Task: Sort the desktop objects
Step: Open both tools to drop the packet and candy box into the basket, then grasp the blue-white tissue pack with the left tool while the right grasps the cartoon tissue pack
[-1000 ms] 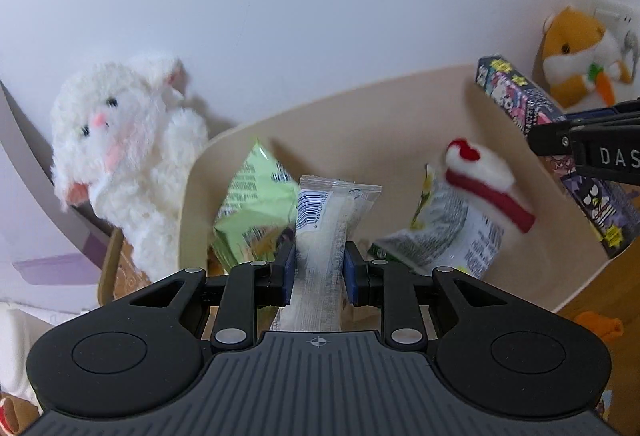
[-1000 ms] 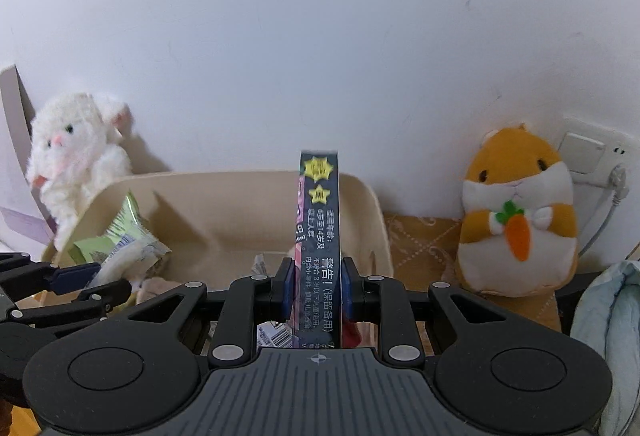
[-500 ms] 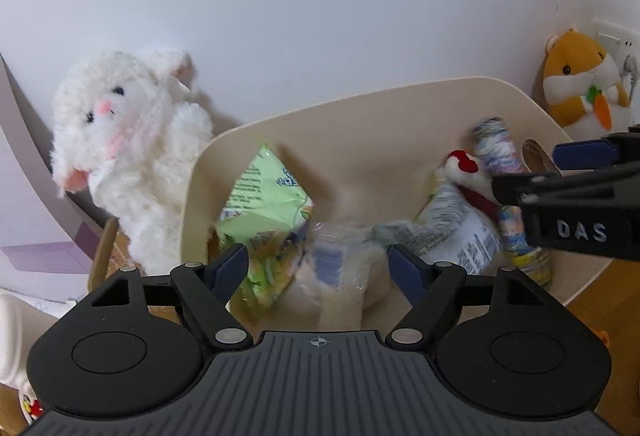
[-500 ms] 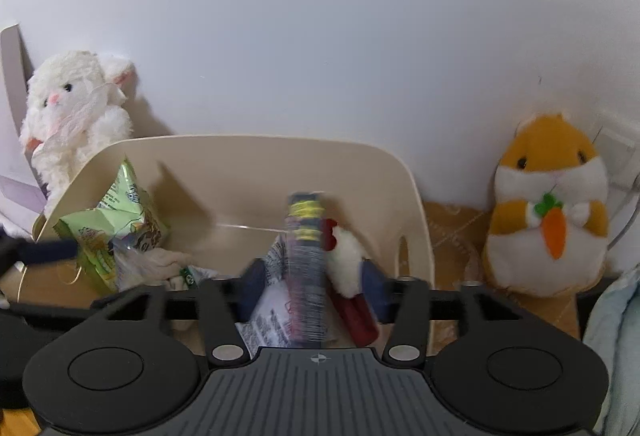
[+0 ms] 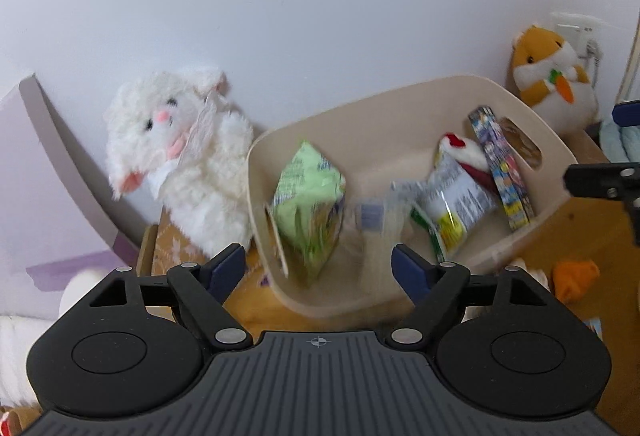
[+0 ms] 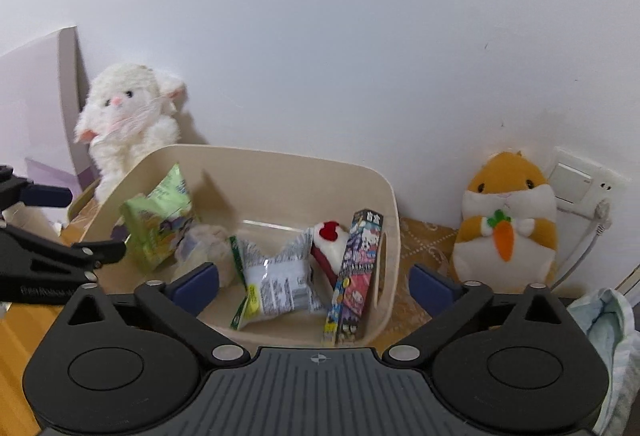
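Both claws, left gripper [image 5: 318, 262] and right gripper [image 6: 314, 282], gape unladen; small orange object [image 5: 575, 274] lies beyond beige plastic bin's [image 5: 532, 119] right edge, nearer right.

Left gripper [image 5: 318, 262] jaws spread before the bin [image 5: 400, 103].

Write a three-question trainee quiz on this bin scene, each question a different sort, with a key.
1. True or false: the right gripper is shut on the cartoon box.
2. Which toy stands outside the bin, nearest the wall socket? A) white bunny B) hamster C) cake plush
3. Fill in: the green snack bag lies ___ the bin.

Key: 1. False; both the right and the left gripper are open and empty, and the box leans inside the bin. 2. B. 3. inside.
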Demonstrator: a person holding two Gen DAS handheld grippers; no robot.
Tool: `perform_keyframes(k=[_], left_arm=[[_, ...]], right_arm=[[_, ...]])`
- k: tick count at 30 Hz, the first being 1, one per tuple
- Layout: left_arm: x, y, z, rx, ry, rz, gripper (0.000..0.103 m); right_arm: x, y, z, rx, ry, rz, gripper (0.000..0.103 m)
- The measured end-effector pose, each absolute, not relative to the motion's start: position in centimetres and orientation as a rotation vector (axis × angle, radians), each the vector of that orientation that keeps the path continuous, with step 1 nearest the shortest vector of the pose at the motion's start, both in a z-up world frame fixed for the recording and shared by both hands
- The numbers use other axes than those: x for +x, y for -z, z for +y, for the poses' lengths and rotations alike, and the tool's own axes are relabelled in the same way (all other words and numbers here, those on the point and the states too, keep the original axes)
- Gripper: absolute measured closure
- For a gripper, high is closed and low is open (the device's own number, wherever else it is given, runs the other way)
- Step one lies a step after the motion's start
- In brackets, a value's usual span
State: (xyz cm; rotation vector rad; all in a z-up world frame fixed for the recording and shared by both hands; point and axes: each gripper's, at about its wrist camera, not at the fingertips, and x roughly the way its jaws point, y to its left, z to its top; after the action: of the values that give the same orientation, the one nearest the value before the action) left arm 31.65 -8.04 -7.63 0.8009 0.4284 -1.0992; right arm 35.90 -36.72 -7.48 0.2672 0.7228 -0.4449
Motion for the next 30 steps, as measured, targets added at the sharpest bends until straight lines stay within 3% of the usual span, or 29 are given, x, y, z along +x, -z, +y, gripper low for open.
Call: perform_keyframes(k=[14, 30], left_arm=[[33.8, 11.2, 0.2, 0.918, 1.122, 0.529, 0.021], [35.4, 17.7, -0.4, 0.983, 1.119, 0.716, 0.021]], right_arm=[[29.0, 11.5, -32.5, 0.121, 0.434, 0.879, 0.0], [27.3, 17.9, -30.9, 0.067, 0.299, 1.116, 0.0]])
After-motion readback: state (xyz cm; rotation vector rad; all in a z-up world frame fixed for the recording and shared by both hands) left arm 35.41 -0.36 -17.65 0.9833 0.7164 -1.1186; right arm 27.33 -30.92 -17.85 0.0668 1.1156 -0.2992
